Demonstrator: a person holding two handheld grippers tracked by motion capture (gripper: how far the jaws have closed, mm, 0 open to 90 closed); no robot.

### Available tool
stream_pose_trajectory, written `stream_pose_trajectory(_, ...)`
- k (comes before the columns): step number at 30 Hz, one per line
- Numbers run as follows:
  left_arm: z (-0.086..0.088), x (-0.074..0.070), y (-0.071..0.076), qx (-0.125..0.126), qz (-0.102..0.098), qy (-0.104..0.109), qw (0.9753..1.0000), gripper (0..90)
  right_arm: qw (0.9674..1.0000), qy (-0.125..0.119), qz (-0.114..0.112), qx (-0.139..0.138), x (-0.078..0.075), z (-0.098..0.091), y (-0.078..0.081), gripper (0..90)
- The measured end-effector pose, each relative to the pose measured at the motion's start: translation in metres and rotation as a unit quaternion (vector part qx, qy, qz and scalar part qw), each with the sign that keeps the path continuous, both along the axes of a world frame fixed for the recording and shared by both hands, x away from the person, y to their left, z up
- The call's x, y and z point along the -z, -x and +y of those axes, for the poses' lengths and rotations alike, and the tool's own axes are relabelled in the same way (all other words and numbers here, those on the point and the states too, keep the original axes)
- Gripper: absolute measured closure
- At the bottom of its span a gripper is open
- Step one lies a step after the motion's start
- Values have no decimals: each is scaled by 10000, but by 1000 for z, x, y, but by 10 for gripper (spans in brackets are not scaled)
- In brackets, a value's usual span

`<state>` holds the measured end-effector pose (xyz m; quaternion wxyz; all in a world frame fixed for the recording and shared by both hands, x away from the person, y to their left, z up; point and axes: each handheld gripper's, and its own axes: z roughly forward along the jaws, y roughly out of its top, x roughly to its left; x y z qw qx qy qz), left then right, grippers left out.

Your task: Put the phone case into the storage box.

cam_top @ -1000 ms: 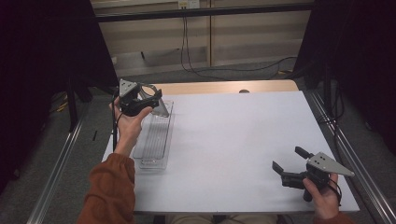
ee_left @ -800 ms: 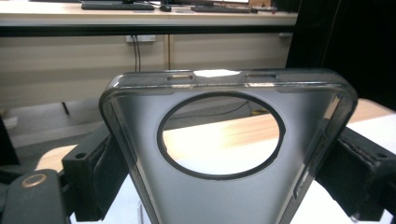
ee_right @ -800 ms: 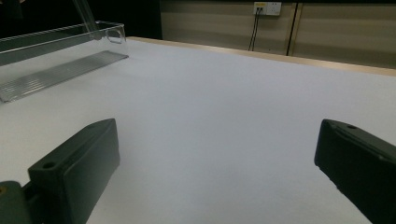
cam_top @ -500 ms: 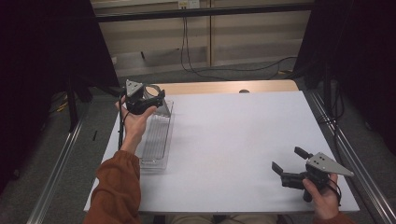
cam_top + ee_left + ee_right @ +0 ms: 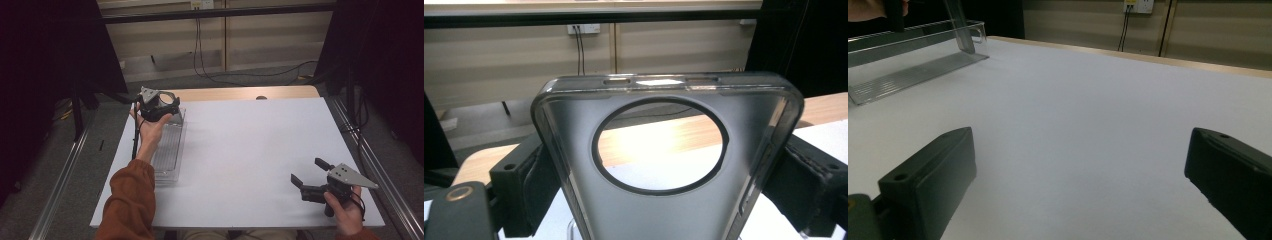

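Observation:
My left gripper (image 5: 664,192) is shut on a smoky translucent phone case (image 5: 664,215) with a large round camera hole, gripped across its width and tilted away from the camera. From above, the left gripper (image 5: 159,107) holds the case (image 5: 169,99) over the far end of a clear slotted tray (image 5: 169,152) at the table's left. Near the front right corner, my right gripper (image 5: 311,173) hovers open just above the white tabletop (image 5: 250,145). Its jaws stand wide apart with nothing between them in the right gripper view (image 5: 1080,185).
The clear tray (image 5: 913,75) lies far off to the left in the right gripper view. A wooden strip (image 5: 240,93) runs along the table's far edge. Metal rails (image 5: 60,195) flank the table, and cables (image 5: 210,60) hang at the back wall.
The left gripper has carried the phone case a little farther away and to the right, toward the tray's far end. The right gripper has stayed where it was.

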<state>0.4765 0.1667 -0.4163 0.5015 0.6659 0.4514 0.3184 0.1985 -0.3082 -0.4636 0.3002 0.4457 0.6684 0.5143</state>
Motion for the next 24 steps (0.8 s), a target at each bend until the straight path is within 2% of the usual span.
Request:
stream_pose_trajectory(2, -1, 1, -2, -6, -40, -91, 10000, 112, 10000, 1, 0, -4, 0, 0, 0, 0)
stream_pose_trajectory(4, -1, 1, -4, -5, -15, -84, 10000, 112, 10000, -7, -9, 11, 0, 0, 0, 0)
stream_pose_trajectory(5, -2, 2, -4, -20, -29, -204, 9998, 112, 10000, -14, 8, 11, 0, 0, 0, 0)
stream_pose_trajectory(6, -2, 3, -5, -24, -30, -225, 9997, 113, 10000, -15, -5, 25, 0, 0, 0, 0)
stream_pose_trajectory(7, -1, 4, -7, -45, 41, -223, 9997, 112, 10000, -23, 4, 21, 0, 0, 0, 0)
stream_pose_trajectory(9, -1, 6, -9, -13, -22, -123, 9999, 112, 10000, -22, 2, 23, 0, 0, 0, 0)
stream_pose_trajectory(12, -1, 6, -10, 5, -20, -156, 9999, 112, 10000, -12, -3, 1, 0, 0, 0, 0)
stream_pose_trajectory(18, -1, 7, -13, -81, -16, -29, 10000, 109, 10000, -24, 12, -1, 0, -1, 0, 0)
stream_pose_trajectory(21, -2, 8, -16, -130, -34, -29, 9999, 106, 10000, -23, 4, -16, 0, 0, 0, 0)
stream_pose_trajectory(24, -4, 8, -18, -141, -55, -179, 9997, 103, 10000, -40, 28, -16, 0, 0, 0, 0)
